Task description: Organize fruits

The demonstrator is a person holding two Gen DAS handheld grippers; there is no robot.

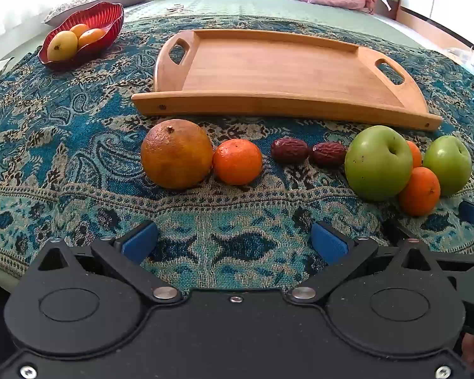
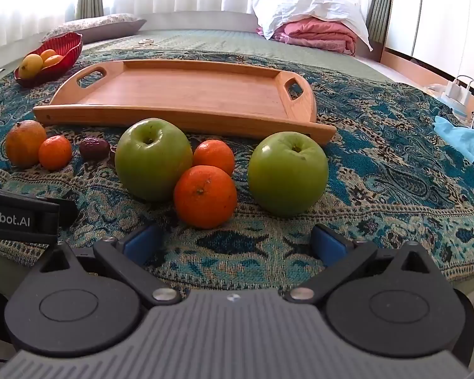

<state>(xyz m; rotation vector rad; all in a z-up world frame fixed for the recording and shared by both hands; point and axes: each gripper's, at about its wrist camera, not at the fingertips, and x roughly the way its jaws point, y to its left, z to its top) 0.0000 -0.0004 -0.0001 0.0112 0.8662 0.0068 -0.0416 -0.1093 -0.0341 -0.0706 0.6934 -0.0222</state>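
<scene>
Left wrist: left gripper (image 1: 233,241) low over cloth (image 1: 79,164), jaws spread; right gripper (image 2: 235,241) likewise, empty.

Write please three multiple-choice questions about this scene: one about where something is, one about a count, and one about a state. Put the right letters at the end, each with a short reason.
1. Where is the red bowl?
A. On the wooden tray
B. On the cloth, left of and behind the wooden tray
C. Between the two apples

2. How many green apples lie on the cloth?
A. One
B. Two
C. Four

3. What is the state of the wooden tray?
A. Empty
B. Full of tangerines
C. Holding one apple

Answers:
1. B: in the left wrist view the bowl stands on the patterned cloth beyond the tray's left handle.
2. B: the right wrist view shows one green apple left of two tangerines and another green apple to their right.
3. A: only bare wood shows inside its rim; all loose fruit lies in front of it.
</scene>
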